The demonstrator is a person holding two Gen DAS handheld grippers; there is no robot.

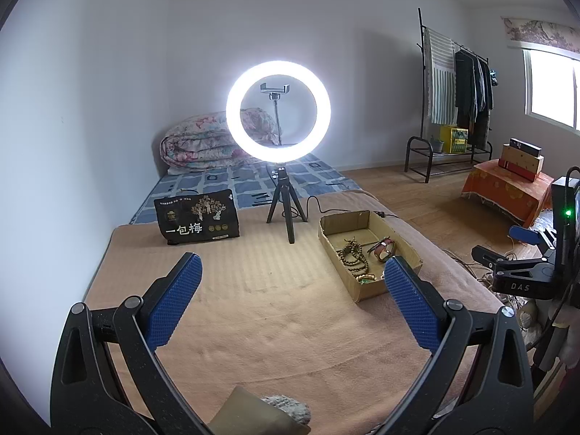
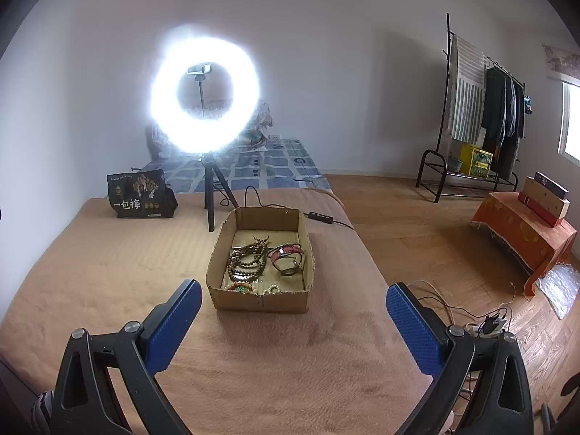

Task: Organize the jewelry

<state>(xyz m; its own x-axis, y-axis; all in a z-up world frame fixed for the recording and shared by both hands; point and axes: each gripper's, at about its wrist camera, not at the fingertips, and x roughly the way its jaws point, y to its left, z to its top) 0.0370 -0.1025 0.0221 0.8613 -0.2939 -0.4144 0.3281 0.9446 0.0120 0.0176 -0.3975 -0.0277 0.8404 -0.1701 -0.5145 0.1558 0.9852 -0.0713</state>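
Note:
A shallow cardboard box sits on the tan blanket. In it lie brown bead strands, a red and dark bangle, a green and orange piece and a small pearl bracelet. The box also shows in the left wrist view, with the beads and the bangle. My left gripper is open and empty, left of the box. My right gripper is open and empty, just in front of the box.
A lit ring light on a small tripod stands behind the box, its cable trailing right. A black snack bag stands at the back left. The bed's right edge drops to a wooden floor with cables and a charger.

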